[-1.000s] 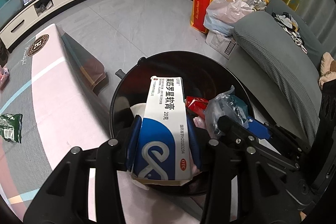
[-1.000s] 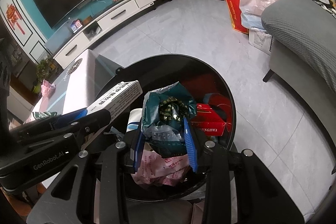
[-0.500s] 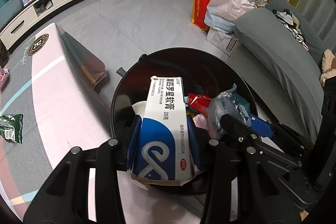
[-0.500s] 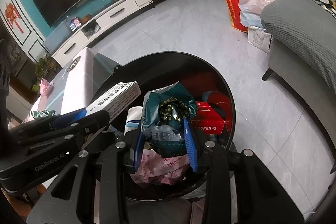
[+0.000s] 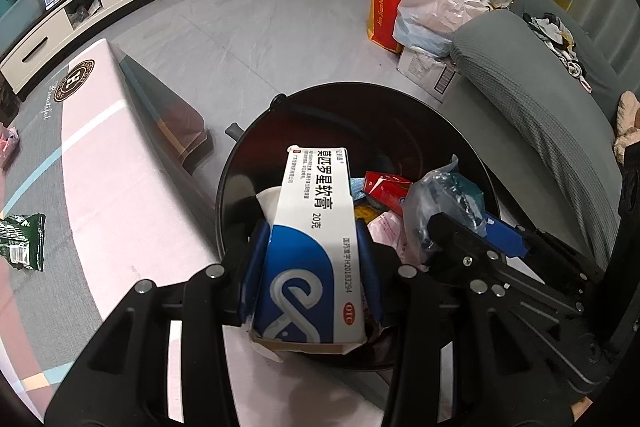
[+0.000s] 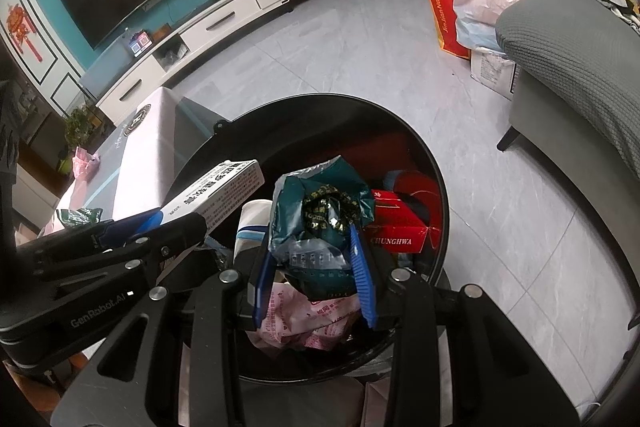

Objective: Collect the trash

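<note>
**Desk:** Left gripper (image 5: pixel 312 247) first: what has it got?

**Photographer:** Its blue pads are clamped on the sides of a white-and-blue medicine carton (image 5: pixel 316 239), held over the near rim of the round black trash bin (image 5: pixel 400 99). The carton's near end flap is torn open, and its lower edge hides whatever lies directly beneath it in the bin.

**Desk:** And the right gripper (image 6: pixel 316 267)?

**Photographer:** Closed part-way on a crumpled teal and clear plastic wrapper (image 6: pixel 320 211), also above the bin. What the wrapper contains is hard to read; only a dark, gold-printed bundle shows at its top.

**Desk:** What is already in the bin?

**Photographer:** A red cigarette carton (image 6: pixel 394 227) lettered "CHUNGHWA", a pink printed bag (image 6: pixel 308 319) under the right gripper's fingers, and a white cup-like item (image 6: pixel 252 223), mostly covered. The bin's bottom is lost in shadow, and its near wall is cut off by the gripper bodies.

**Desk:** Anything still outside?

**Photographer:** A green snack packet (image 5: pixel 22 241) lies on the patterned table (image 5: pixel 120 207) at the left edge of the left wrist view, well apart from the bin. A pink wrapper (image 6: pixel 86 161) sits farther back on the table, too small to identify.
</note>
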